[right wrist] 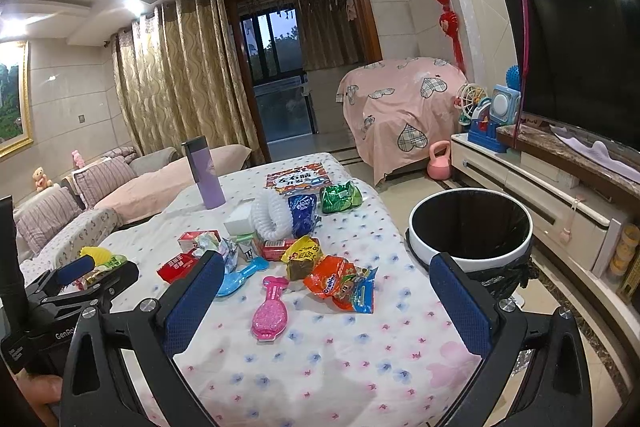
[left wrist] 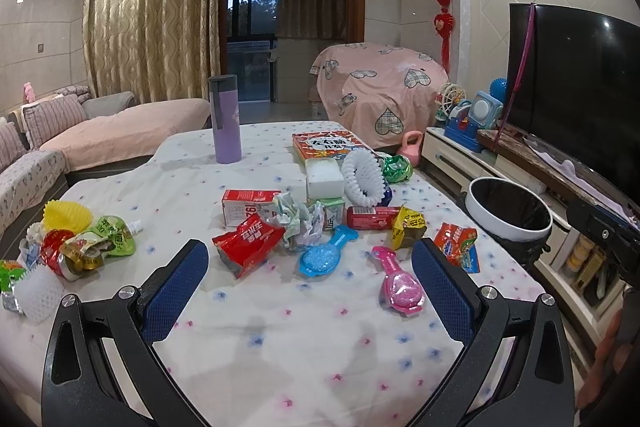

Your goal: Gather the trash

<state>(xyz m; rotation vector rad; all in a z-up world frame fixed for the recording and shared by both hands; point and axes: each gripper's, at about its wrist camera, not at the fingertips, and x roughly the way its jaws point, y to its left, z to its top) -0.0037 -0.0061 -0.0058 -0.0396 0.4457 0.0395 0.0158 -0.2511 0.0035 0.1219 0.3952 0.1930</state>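
On the far left edge of the table (left wrist: pixel 320 343), a heap of litter lies together: a yellow cup liner (left wrist: pixel 67 214), a green pouch (left wrist: pixel 114 233), a crushed can (left wrist: pixel 66 261) and a white foam net (left wrist: pixel 38 293). The left gripper (left wrist: pixel 310 273) hovers above the flowered cloth with its blue fingers (left wrist: pixel 176 287) spread wide apart and nothing between them. Just beyond them lies a red wrapper (left wrist: pixel 248 245), touching a crumpled paper ball (left wrist: pixel 300 221), with a red and white carton (left wrist: pixel 246 207) behind. A purple bottle (left wrist: pixel 225 119) stands upright farther back. Near the middle lie a blue scoop (left wrist: pixel 326 255) and a pink scoop (left wrist: pixel 400 285), close to each other but apart. Behind them sit a white foam block (left wrist: pixel 324 177), a white ribbed ring (left wrist: pixel 362 177), a red tube (left wrist: pixel 370 217) and a yellow wrapper (left wrist: pixel 408 227). An orange snack bag (right wrist: pixel 344 283) lies nearer the right edge. The right gripper (right wrist: pixel 326 301) also hangs over the table, fingers (right wrist: pixel 192 303) wide apart and empty. Right of the table, on the floor, stands a round bin (right wrist: pixel 470 227) with a white rim and black liner.
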